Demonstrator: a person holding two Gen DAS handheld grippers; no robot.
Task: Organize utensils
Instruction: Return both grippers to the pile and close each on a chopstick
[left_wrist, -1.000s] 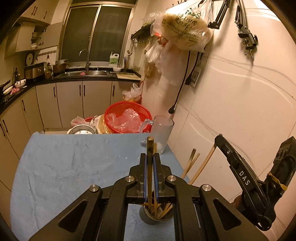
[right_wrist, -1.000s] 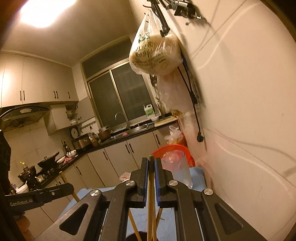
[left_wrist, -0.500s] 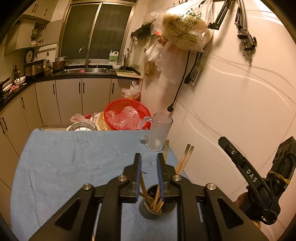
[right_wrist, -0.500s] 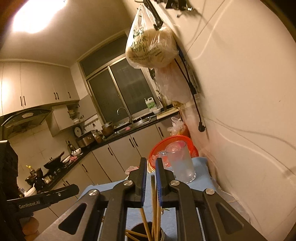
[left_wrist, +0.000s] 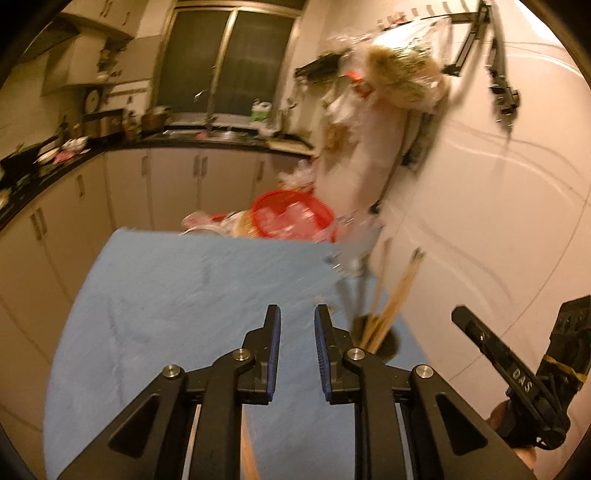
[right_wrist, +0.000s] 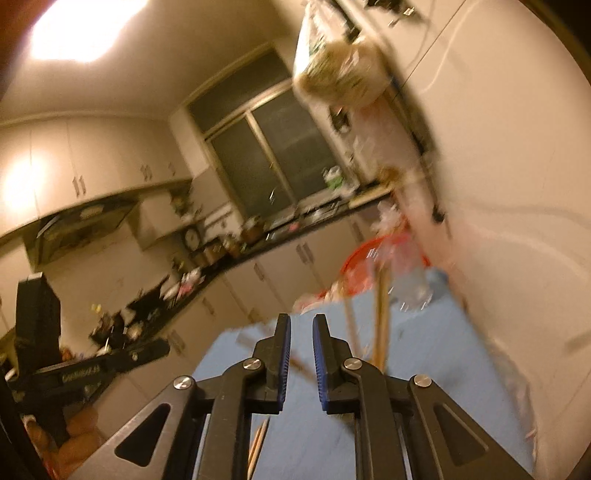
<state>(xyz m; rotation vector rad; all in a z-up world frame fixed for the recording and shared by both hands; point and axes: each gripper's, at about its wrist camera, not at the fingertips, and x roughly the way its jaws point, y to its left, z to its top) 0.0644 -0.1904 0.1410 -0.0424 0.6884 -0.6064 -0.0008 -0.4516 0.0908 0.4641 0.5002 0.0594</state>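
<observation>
A dark round holder stands on the blue cloth near the wall, with several wooden chopsticks leaning out of it. My left gripper is open and empty, just left of the holder. My right gripper is open and empty too; the chopsticks rise just right of it, blurred. A loose chopstick lies under the left gripper. The right gripper's arm shows at the left view's right edge.
A clear glass mug stands at the table's far right by the white wall. A red basket with plastic bags sits behind the table. Bags hang on the wall. Kitchen cabinets and a sink run along the back.
Both grippers let go of their chopsticks into the holder, opened wider and pulled back and left. Both views are now motion-blurred.
</observation>
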